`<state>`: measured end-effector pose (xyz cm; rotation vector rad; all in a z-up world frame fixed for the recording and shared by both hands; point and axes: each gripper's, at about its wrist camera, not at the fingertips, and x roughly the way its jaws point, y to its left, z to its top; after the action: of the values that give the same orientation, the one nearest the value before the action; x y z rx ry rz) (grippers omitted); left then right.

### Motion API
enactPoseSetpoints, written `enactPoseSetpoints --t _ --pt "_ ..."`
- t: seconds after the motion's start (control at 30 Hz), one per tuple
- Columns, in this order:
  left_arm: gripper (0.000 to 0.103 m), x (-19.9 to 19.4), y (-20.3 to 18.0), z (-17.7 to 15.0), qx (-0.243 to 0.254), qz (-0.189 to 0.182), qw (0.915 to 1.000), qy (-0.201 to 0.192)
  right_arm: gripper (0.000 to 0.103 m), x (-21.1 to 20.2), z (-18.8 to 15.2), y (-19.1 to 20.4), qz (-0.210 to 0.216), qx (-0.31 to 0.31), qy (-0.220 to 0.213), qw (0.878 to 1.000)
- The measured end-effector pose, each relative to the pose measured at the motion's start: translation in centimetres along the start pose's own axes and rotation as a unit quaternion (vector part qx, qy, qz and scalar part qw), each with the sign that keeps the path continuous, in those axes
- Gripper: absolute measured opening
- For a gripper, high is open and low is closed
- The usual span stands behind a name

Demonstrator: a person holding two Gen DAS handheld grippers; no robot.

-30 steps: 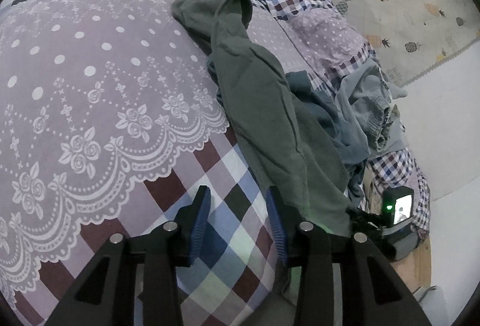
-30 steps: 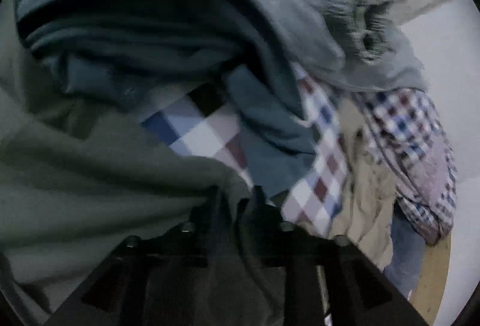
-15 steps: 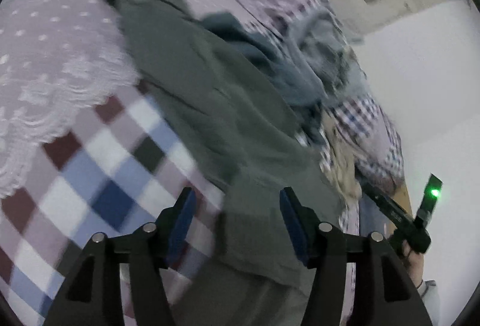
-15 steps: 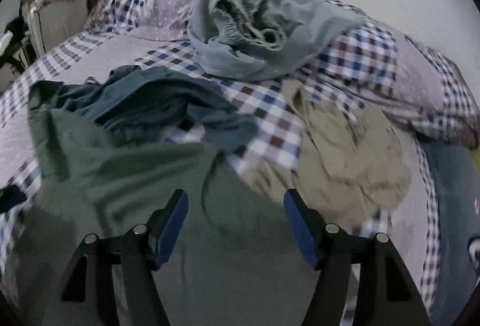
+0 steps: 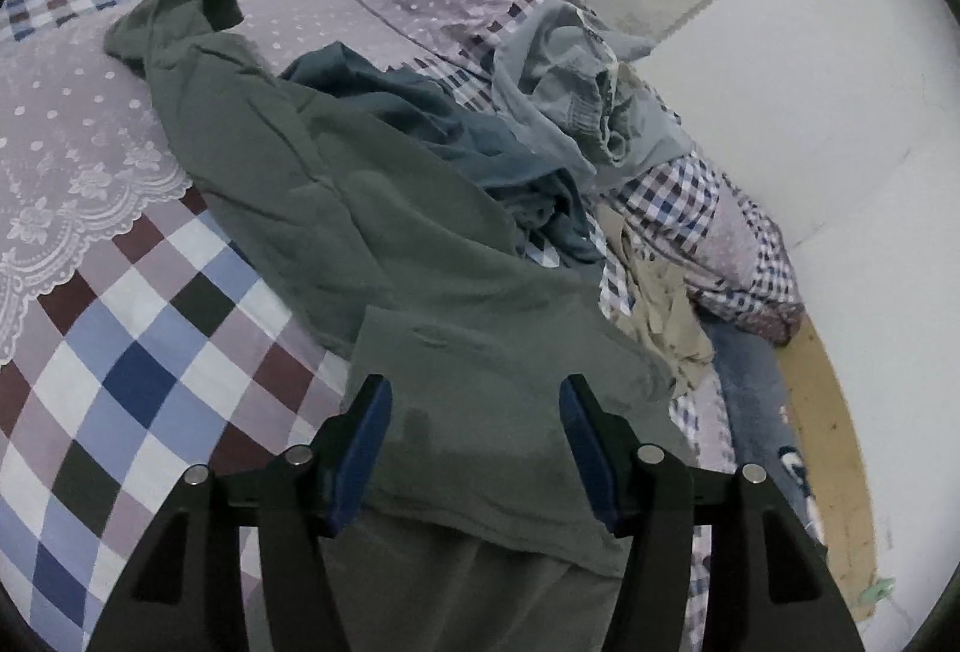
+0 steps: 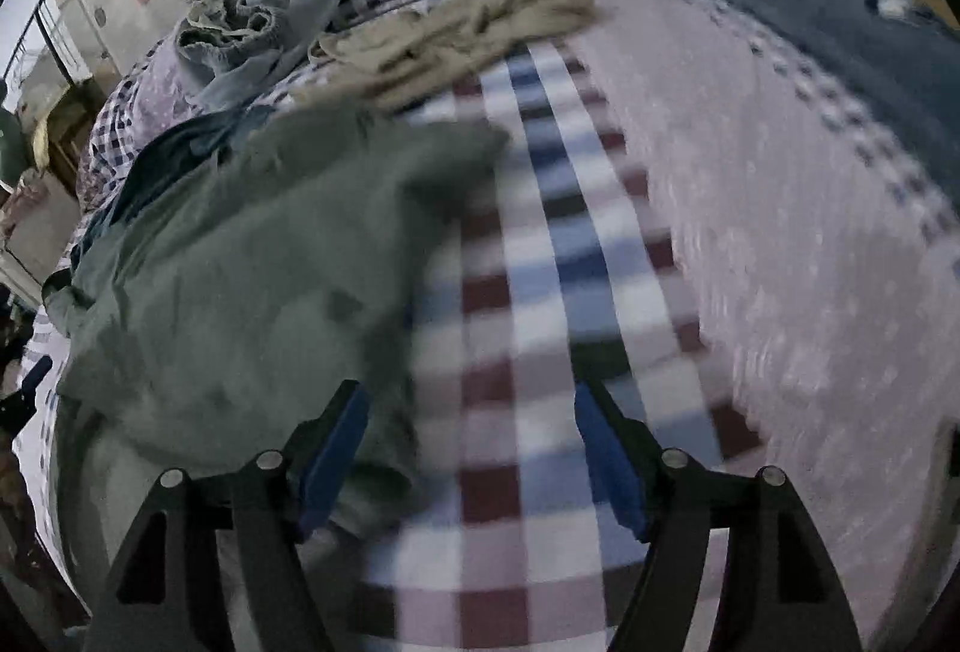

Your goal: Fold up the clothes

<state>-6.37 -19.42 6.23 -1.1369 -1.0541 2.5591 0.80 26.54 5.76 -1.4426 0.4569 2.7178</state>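
My left wrist view looks down close over the bed (image 5: 120,382); my right faces across it, both sharing the green garment (image 5: 372,232) (image 6: 240,262).

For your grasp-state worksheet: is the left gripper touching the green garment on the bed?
Cannot tell. In the left wrist view the left gripper is open with the green garment filling the space between its fingers, but no contact or gap shows plainly.

right view bedspread (image 6: 540,292) — motion-blurred
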Motion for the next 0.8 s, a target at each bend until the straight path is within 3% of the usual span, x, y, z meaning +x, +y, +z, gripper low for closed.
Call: enactPoseSetpoints --t 0.2,0.37,0.53,0.67,0.8 --pt "0.062 0.5 0.0 -0.8 -0.008 0.020 0.9995 -0.022 0.075 0.4 1.3 -1.3 0.043 0.005 -0.025 0.999" --pt "0.062 1.1 0.2 -1.4 -0.009 0.048 0.9979 -0.042 0.075 1.2 2.5 -4.3 0.088 0.061 -0.023 0.994" --pt "0.062 1.9 0.4 -1.7 -0.004 0.066 0.9969 -0.043 0.075 2.7 6.0 -7.6 0.133 0.129 -0.056 0.981" --pt "0.062 2.3 0.5 -1.8 0.007 0.077 0.9962 -0.039 0.075 6.4 10.3 -8.3 0.171 0.142 -0.024 0.975" --pt "0.062 2.3 0.7 -1.5 0.006 0.079 0.9961 -0.040 0.075 9.3 14.0 -5.3 0.158 0.077 0.016 0.984"
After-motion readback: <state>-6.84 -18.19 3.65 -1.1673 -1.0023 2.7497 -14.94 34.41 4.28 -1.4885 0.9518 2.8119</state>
